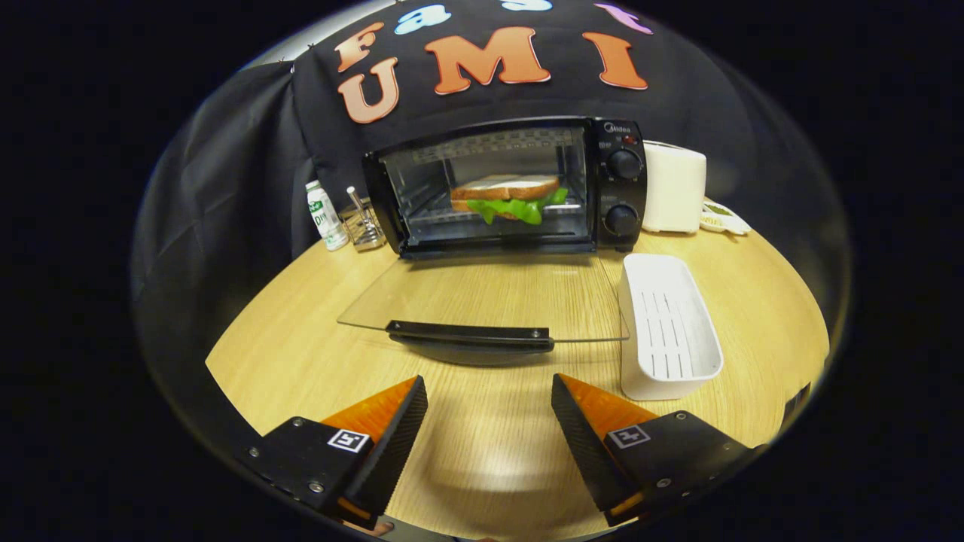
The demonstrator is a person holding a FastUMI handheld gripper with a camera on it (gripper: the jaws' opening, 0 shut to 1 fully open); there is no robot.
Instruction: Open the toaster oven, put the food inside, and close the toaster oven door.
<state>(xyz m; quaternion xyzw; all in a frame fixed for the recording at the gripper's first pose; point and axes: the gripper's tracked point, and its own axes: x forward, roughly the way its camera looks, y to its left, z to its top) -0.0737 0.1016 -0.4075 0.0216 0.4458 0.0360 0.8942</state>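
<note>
Gripper view: claw (489,399) with fingers spread apart and holding nothing, poised above the wooden surface (301,354). Just ahead of the fingers lies the dark handle (469,335) of the glass door (482,297), folded down flat. Beyond it stands the toaster oven (617,184), its sandwich (508,197) resting on the rack inside. White tray (669,327) beside the door; small bottle (325,214) left of the oven.
</note>
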